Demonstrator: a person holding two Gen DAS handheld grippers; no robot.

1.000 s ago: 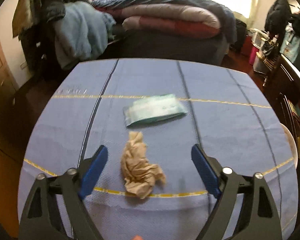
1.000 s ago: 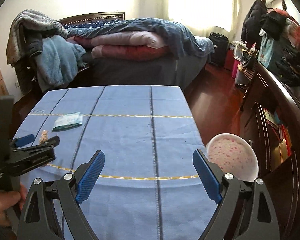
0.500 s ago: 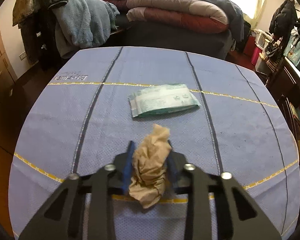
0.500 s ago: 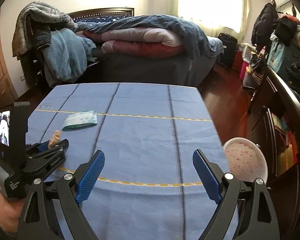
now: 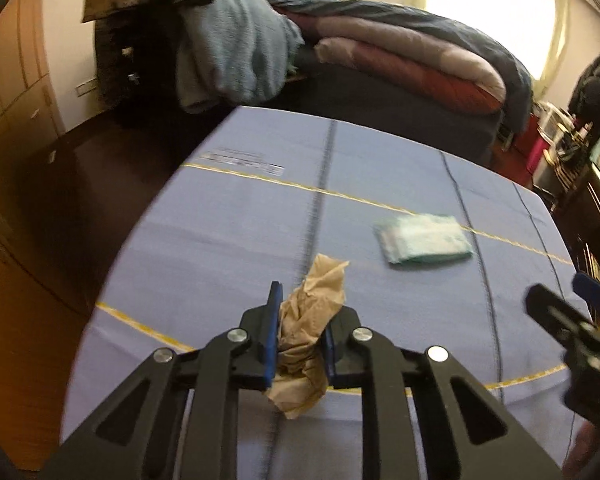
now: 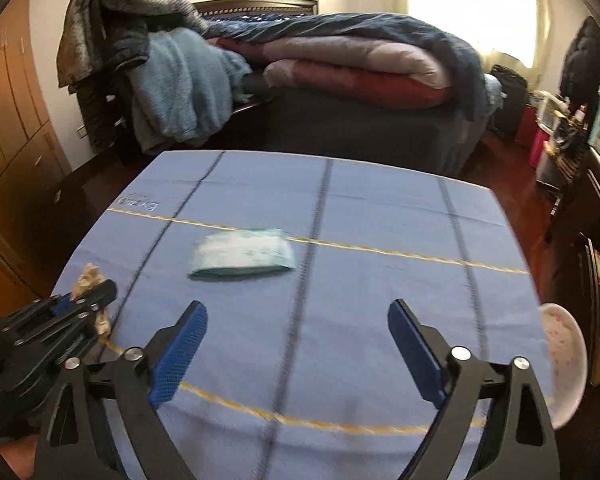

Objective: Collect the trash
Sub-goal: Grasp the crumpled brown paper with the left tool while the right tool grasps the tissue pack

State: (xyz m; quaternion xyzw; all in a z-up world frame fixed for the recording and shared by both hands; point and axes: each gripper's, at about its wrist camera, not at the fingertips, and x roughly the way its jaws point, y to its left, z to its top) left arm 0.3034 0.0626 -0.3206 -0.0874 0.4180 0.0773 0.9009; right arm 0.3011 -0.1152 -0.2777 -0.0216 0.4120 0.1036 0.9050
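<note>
A crumpled brown paper [image 5: 324, 280] is pinched between the blue pads of my left gripper [image 5: 300, 312], which is shut on it above the near left part of the blue tablecloth [image 5: 228, 240]. A green-and-white tissue pack [image 5: 424, 240] lies flat on the cloth, to the right of the left gripper. In the right wrist view the pack [image 6: 244, 254] lies a little beyond my right gripper [image 6: 298, 308] and to its left. Its jaws are opening wide with nothing between them. The left gripper [image 6: 88, 296] with the paper [image 6: 88, 274] shows at the left edge.
A white bowl with pink speckles [image 6: 564, 360] sits beyond the table's right edge. Behind the table stand a bed with piled quilts [image 6: 360, 64] and a chair draped with clothes [image 6: 172, 88]. Dark furniture [image 6: 596, 184] lines the right side.
My left gripper closed on the brown paper, then swung left with it. My right gripper moved left over the cloth, so the tissue pack now lies just ahead of it.
</note>
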